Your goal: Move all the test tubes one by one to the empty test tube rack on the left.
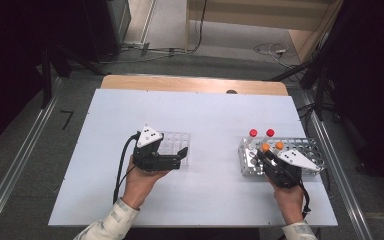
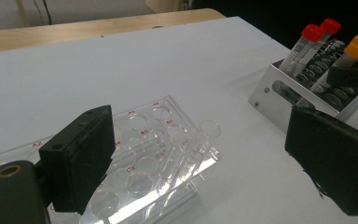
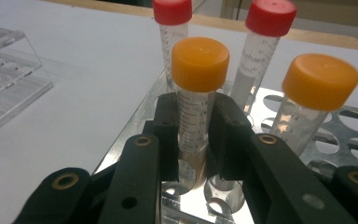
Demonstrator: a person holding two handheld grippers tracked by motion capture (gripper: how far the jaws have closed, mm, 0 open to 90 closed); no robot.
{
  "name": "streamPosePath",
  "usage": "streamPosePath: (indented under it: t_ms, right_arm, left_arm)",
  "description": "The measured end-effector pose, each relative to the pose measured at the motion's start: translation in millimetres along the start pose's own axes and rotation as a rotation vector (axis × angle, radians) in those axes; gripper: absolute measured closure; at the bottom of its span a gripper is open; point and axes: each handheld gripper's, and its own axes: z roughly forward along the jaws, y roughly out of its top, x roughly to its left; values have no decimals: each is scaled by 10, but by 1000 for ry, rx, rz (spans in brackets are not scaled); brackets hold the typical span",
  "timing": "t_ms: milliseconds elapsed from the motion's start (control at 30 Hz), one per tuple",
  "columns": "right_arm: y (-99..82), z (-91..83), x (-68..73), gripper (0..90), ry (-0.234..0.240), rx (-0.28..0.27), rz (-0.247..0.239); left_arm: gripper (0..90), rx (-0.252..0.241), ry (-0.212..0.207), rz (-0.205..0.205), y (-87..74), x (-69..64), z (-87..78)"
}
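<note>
High view: the right gripper (image 1: 264,153) sits at the near-left corner of the metal rack (image 1: 305,150), among four capped tubes, while the left gripper (image 1: 181,156) rests by the clear rack (image 1: 176,142).

Left gripper view: its jaws stand spread wide, nothing between them.

Right gripper view: the jaws pinch the orange-capped tube (image 3: 197,100) below its cap, the tube seated in its hole. A tilted pull could jam it against the hole or knock the second orange tube (image 3: 310,105) just beside.
</note>
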Motion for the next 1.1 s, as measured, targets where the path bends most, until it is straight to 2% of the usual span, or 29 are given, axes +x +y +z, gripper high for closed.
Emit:
streamPosePath:
  t_ms: [233, 567, 800, 1100]
  right_arm:
    - [157, -146, -5, 710, 10, -54, 19]
    - [332, -364, 9, 711, 7, -108, 9]
    - [381, -400, 163, 711, 47, -120, -22]
    - [395, -338, 399, 711, 130, -109, -51]
  left_arm:
    - [90, -4, 5, -2, 4, 5, -7]
    - [92, -13, 5, -3, 16, 11, -28]
    - [104, -18, 7, -4, 20, -2, -34]
    - [105, -23, 2, 0, 25, -13, -42]
